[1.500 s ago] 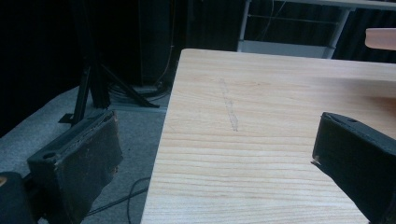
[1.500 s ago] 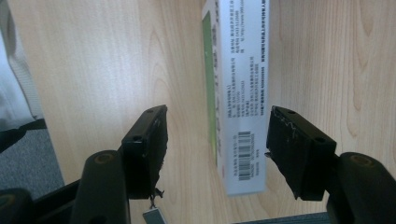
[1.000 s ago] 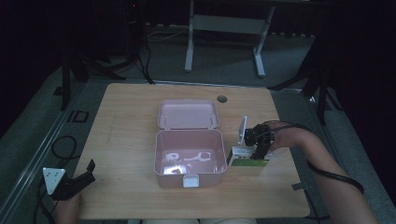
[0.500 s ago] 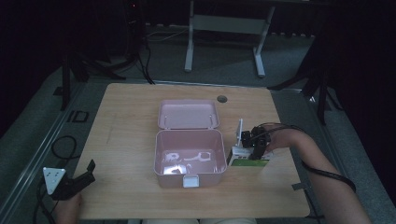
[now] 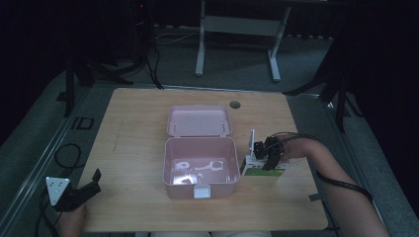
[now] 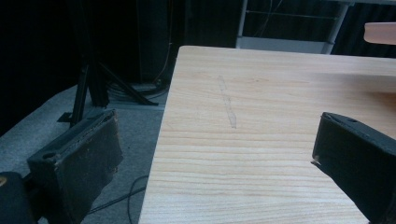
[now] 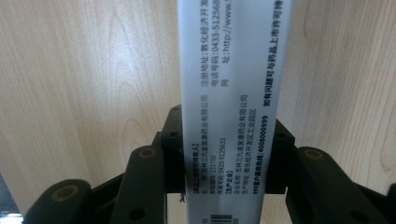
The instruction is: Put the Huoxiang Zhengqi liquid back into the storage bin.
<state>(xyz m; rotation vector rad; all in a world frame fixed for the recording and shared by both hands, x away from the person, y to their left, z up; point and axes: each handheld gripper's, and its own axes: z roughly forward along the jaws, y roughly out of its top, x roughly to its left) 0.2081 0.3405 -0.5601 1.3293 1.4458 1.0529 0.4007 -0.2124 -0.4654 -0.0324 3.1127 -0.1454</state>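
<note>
A white and green medicine carton (image 5: 264,171) lies on the wooden table (image 5: 138,128), just right of an open pink plastic box (image 5: 200,165). My right gripper (image 5: 262,160) points down on the carton. In the right gripper view its jaws have just been closing, and both pads now press on the sides of the white printed carton (image 7: 233,70), so my right gripper (image 7: 227,135) is shut on it. My left gripper (image 5: 94,180) rests at the table's near left corner, open, with bare wood between its jaws (image 6: 215,154).
The pink box's lid (image 5: 199,121) lies flat behind it, and white items sit inside the box. A round cable hole (image 5: 234,104) is near the far edge. Dark stands and a desk frame (image 5: 237,29) are on the floor beyond.
My right gripper has sunk a little onto the carton beside the pink box. The left gripper has stayed where it was.
</note>
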